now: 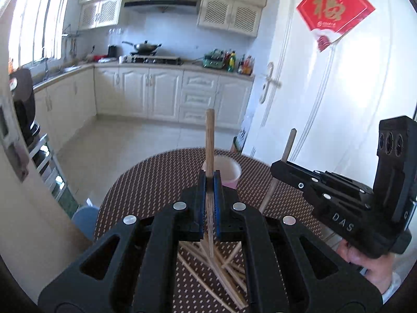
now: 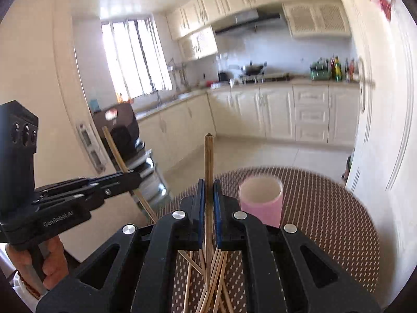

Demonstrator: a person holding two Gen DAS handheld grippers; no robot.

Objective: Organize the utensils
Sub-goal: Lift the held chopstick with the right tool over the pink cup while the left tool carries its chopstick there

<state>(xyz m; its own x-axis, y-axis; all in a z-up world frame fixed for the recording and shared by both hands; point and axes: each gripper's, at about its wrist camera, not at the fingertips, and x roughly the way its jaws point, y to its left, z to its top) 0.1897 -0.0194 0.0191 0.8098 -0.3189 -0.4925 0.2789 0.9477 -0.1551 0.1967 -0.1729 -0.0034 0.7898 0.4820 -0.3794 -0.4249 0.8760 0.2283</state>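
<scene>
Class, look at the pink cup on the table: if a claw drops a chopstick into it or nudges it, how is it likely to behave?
The pink cup looks empty and thin-walled, so it is probably light and may slide on the table if nudged. It stands fairly tall for its width, so a long chopstick leaning on its rim might tip it. Its round wall suggests it would roll if toppled.

Cream kitchen cabinets (image 1: pixel 146 88) along two walls; bright window (image 2: pixel 133 57) over sink; wok (image 1: pixel 144 47) on stove; pale tiled floor (image 1: pixel 125 140); white door (image 1: pixel 325 99), red paper decoration (image 1: pixel 335 10).
</scene>
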